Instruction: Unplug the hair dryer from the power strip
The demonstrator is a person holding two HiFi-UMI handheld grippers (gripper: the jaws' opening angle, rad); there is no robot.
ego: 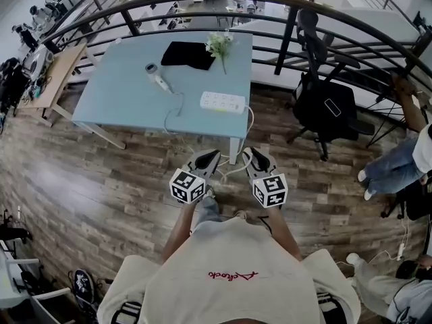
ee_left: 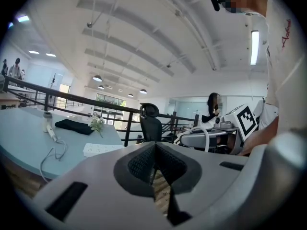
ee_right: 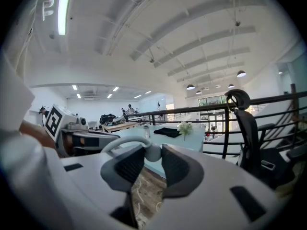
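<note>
A grey-white hair dryer [ego: 156,76] lies on the light blue table [ego: 115,100], and its thin cable [ego: 171,113] loops toward the white power strip [ego: 223,102] near the table's front edge. Both grippers hang over the wooden floor in front of the table, well short of the strip. My left gripper [ego: 206,162] is shut with nothing in it. Beside it, my right gripper [ego: 256,160] stands open and empty. The left gripper view shows the dryer [ee_left: 48,123] and the strip [ee_left: 101,149] ahead to the left, beyond the shut left gripper [ee_left: 154,147]. Its pads apart, the right gripper [ee_right: 146,159] faces the table [ee_right: 180,140].
A black cloth [ego: 189,54] and a small bunch of flowers [ego: 219,44] lie at the table's far side. A black office chair [ego: 324,103] stands to the right by the curved railing [ego: 202,2]. A person's legs [ego: 395,164] are at the far right. The strip's white cord [ego: 233,171] trails onto the floor.
</note>
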